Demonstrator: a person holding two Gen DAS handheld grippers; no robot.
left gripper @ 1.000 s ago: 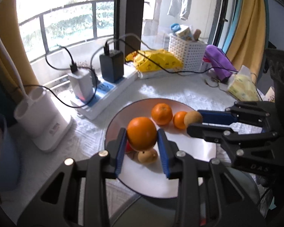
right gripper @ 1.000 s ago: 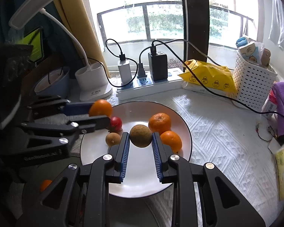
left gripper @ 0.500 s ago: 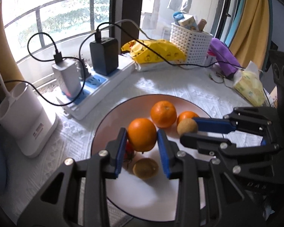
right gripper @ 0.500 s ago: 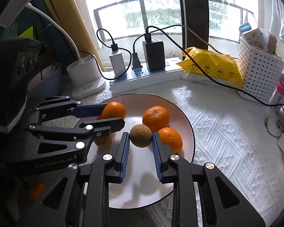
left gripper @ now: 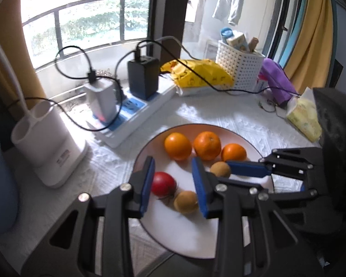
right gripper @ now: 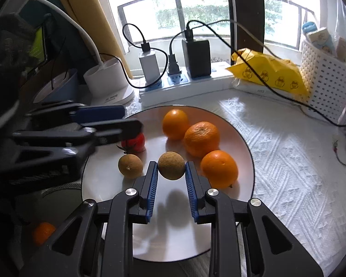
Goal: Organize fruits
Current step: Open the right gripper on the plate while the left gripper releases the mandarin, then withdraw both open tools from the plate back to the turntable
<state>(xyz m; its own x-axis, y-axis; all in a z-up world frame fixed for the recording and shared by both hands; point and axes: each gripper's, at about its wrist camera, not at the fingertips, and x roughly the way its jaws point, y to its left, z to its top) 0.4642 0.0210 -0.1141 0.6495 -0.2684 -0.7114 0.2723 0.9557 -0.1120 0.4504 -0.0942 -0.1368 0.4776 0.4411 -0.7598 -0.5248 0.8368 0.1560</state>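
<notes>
Though hidden leftward — stray orange (right gripper: pixel 43 233) rightward

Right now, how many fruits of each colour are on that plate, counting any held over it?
Orange: 3
Brown: 2, one lying on the plate, one held in the right tool
Red: 1
Total: 6
</notes>
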